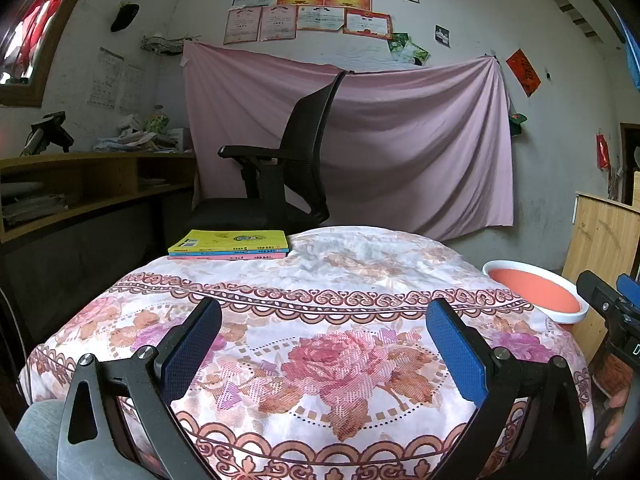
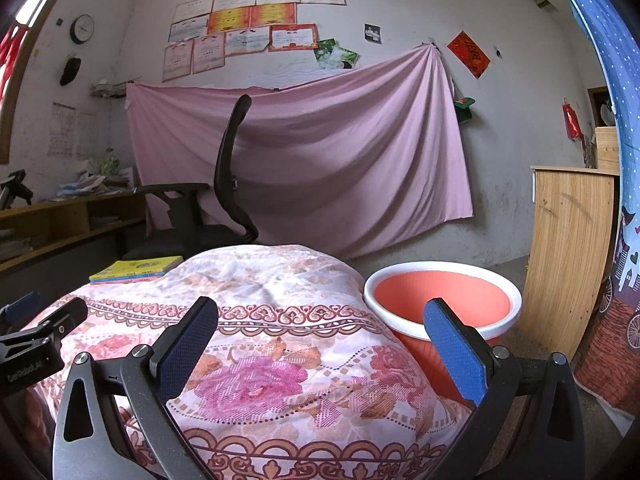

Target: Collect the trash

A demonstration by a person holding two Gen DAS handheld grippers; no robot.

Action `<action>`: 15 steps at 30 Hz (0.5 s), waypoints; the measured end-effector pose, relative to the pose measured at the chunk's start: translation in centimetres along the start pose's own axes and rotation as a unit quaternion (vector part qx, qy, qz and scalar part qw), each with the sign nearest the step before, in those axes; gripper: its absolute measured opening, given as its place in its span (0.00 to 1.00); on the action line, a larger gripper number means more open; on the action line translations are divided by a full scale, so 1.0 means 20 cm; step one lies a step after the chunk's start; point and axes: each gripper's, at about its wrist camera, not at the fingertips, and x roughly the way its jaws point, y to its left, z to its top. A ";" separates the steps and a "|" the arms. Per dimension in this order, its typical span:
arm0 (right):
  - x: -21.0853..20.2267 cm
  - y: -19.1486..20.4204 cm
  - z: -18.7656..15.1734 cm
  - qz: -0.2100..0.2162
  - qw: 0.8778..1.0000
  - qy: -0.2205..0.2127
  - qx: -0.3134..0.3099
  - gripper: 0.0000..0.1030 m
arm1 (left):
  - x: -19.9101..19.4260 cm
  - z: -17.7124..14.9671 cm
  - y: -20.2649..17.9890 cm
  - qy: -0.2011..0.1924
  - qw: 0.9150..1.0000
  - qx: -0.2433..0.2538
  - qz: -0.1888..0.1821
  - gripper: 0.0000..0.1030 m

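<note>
Since no trash shows on the floral tablecloth [image 1: 320, 280], we hold the left gripper [image 1: 324, 344] and right gripper [image 2: 320, 344] released and empty, and should scan before reaching; the orange bin [image 2: 442, 300] stands just right of the tablecloth, books [image 1: 230, 245] at its far-left edge.

The right gripper [image 2: 320, 334] is held wide apart and empty above a floral-clothed tabletop [image 2: 280, 280]. An orange bin [image 2: 440, 300] is seen just beside the tabletop; stacked books [image 2: 136, 270] lie at its far left.
</note>
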 end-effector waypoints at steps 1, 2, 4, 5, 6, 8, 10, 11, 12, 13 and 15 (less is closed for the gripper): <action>0.00 0.00 0.00 -0.001 1.000 0.000 0.000 1.00 | 0.00 0.00 0.00 0.000 1.000 -0.001 -0.001 0.97; 0.00 0.00 0.00 -0.001 1.000 0.000 0.000 1.00 | 0.00 0.00 0.00 0.000 1.000 -0.001 -0.001 0.97; 0.00 0.00 0.00 0.000 1.000 0.000 0.000 1.00 | 0.00 0.00 0.00 0.000 1.000 -0.001 0.000 0.97; 0.00 0.00 0.00 0.000 1.000 0.000 0.000 1.00 | 0.00 0.00 0.00 0.000 1.000 0.000 -0.001 0.97; 0.00 0.00 0.00 0.000 1.000 0.000 0.000 1.00 | 0.00 0.00 0.00 0.000 1.000 0.000 -0.001 0.97; 0.00 0.00 0.00 -0.001 1.000 -0.001 0.000 1.00 | 0.00 0.00 0.00 0.000 1.000 0.001 -0.001 0.97; 0.00 0.00 0.00 0.000 1.000 0.000 0.000 1.00 | 0.00 0.00 0.00 0.001 1.000 0.001 -0.001 0.97; 0.00 0.00 0.00 0.000 1.000 0.000 0.000 1.00 | 0.00 0.00 0.00 0.001 1.000 0.001 -0.002 0.97; 0.00 0.00 0.00 0.000 1.000 0.000 0.000 1.00 | 0.00 0.00 0.00 0.002 1.000 0.001 -0.003 0.97; 0.00 0.00 0.00 0.000 1.000 0.000 0.000 1.00 | 0.00 0.00 0.00 0.002 1.000 0.002 -0.003 0.97; 0.00 0.00 0.00 -0.001 1.000 0.000 0.000 1.00 | 0.00 0.00 0.00 0.002 1.000 0.002 -0.003 0.97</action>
